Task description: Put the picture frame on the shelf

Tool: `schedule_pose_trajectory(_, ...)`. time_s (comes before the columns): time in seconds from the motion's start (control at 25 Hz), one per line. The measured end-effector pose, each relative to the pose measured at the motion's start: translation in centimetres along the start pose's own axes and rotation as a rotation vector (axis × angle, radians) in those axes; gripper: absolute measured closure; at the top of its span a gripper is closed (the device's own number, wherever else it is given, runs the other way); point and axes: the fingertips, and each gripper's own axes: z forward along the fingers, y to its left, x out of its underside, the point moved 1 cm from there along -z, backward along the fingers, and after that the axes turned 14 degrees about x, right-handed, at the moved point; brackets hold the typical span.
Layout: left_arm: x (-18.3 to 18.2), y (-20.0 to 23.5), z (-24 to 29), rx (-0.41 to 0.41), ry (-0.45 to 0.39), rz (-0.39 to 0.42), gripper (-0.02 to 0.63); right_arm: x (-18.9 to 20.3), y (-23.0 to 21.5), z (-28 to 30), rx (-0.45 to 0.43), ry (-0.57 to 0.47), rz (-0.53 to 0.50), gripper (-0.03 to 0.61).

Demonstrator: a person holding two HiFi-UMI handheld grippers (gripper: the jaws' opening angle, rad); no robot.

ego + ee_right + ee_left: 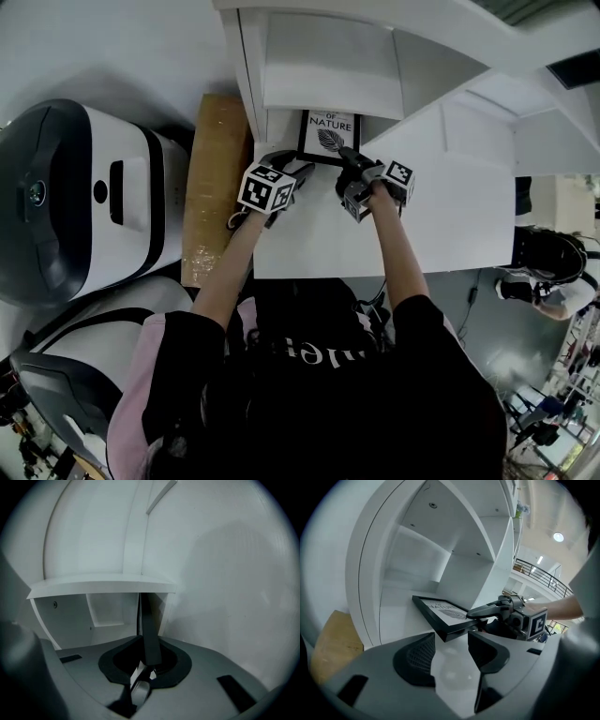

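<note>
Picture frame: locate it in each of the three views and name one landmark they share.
Head view: picture frame upper centre, at the white shelf opening.
Left gripper view: picture frame at centre, beyond the open left gripper; the right gripper grips its edge.
Right gripper view: picture frame edge-on, a dark bar between the jaws.
Shared landmark: the white shelf.

We hold both forearms (230,272) stretched forward, side by side. Our left gripper (451,640): jaws apart, gripping nothing. Our right gripper (347,157): jaws clamped on the black picture frame (328,132) edge.
</note>
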Motion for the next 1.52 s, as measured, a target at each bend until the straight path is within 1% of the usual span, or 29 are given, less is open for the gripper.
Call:
schedule_pose_trajectory(0.08, -0.3, 0.3, 0.4, 0.006, -0.004, -0.007, 0.397, 0.2, 0.3, -0.2, 0.001, -0.008, 0.002, 0.506)
schedule_pose_trajectory(0.2, -0.2, 0.3, 1.0, 0.019, 0.023, 0.012, 0.397, -0.6, -0.3, 0.0, 0.005, -0.029, -0.008, 0.506)
schedule_pose_trajectory(0.32, -0.2, 0.5, 1.5, 0.008, 0.020, -0.001, 0.397, -1.0, -0.3, -0.2, 0.025, -0.045, -0.027, 0.505)
schedule_pose_trajectory(0.36, -0.2, 0.6, 1.7, 0.001, 0.016, -0.008, 0.397, -0.9, -0.2, -0.3, 0.030, -0.047, -0.036, 0.493)
schedule_pose_trajectory(0.44, -0.3, 1.0, 2.1, -0.010, 0.014, -0.023, 0.397, -0.9, -0.1, -0.5, 0.029, -0.044, -0.060, 0.431)
schedule_pose_trajectory(0.48, -0.4, 1.2, 2.4, -0.013, 0.015, -0.031, 0.397, -1.0, -0.2, -0.6, 0.026, -0.040, -0.074, 0.421)
schedule_pose_trajectory(0.56, -0.6, 1.6, 2.9, -0.014, 0.014, -0.047, 0.399, -1.0, -0.5, -1.1, 0.028, -0.039, -0.094, 0.421)
schedule_pose_trajectory(0.68, -0.9, 2.2, 4.0, -0.015, 0.020, -0.078, 0.399, -0.9, -0.8, -2.1, 0.035, -0.047, -0.096, 0.422)
schedule_pose_trajectory(0.92, -1.4, 3.4, 4.8, -0.069, 0.036, -0.119, 0.399, -0.4, -1.6, -3.4, 0.063, -0.048, -0.158, 0.422)
schedule_pose_trajectory(1.12, -1.4, 3.3, 4.9, -0.094, 0.022, -0.117, 0.400, 0.2, -2.0, -4.1, 0.086, -0.049, -0.223, 0.422)
schedule_pose_trajectory(1.24, -1.3, 3.1, 4.9, -0.084, 0.029, -0.126, 0.397, 0.7, -1.6, -4.4, 0.082, -0.044, -0.268, 0.422)
schedule_pose_trajectory(1.32, -1.0, 2.9, 4.9, -0.083, 0.035, -0.146, 0.372, 0.9, -1.3, -4.8, 0.074, -0.042, -0.288, 0.422)
schedule_pose_trajectory(1.52, -0.5, 2.5, 3.7, -0.115, 0.027, -0.170, 0.368, 1.7, -0.6, -5.9, 0.046, -0.028, -0.335, 0.422)
